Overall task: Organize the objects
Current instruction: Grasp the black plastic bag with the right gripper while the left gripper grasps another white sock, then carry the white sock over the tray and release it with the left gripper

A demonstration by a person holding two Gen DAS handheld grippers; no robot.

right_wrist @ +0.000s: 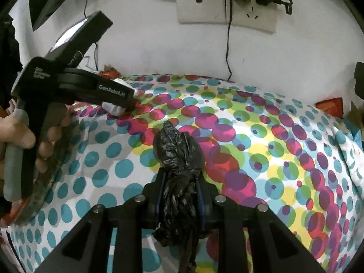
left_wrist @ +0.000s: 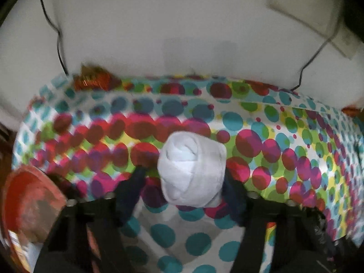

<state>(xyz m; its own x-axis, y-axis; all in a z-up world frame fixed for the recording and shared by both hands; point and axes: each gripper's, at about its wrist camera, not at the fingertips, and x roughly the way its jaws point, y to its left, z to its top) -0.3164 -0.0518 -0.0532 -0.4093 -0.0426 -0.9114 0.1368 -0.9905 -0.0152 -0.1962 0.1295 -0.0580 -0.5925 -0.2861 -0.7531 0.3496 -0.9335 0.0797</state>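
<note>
Over the polka-dot sheet (right_wrist: 261, 150) that covers the surface, the right gripper (right_wrist: 179, 182) has its 2 fingers pinching a crumpled black plastic bag (right_wrist: 177, 150). The bag's bunched top pokes out past the fingertips and its loose tail hangs down behind them, above the middle of the sheet.

Near the far left part of the sheet, by the wall, the left gripper (right_wrist: 127, 100) shows up in the right wrist view with a person's hand (right_wrist: 34, 141) wrapped around its handle. Its tips sit on a white rolled cloth (right_wrist: 113, 109), mostly hidden there.

From the left wrist view, the same white rolled cloth (left_wrist: 192, 168) looks like a balled-up sock. It sits between the 2 dark fingers (left_wrist: 130, 188), touching the right one, while the left one stands a bit apart from it. That view is blurry, so I can't tell if the left gripper (left_wrist: 184, 182) is really squeezing it or just around it.

Up on the wall there's a wall socket (right_wrist: 248, 13) with a plug and a black cable (right_wrist: 227, 45) running down behind the far edge of the sheet. An orange thing (right_wrist: 329, 109) peeks out at the far right corner.
</note>
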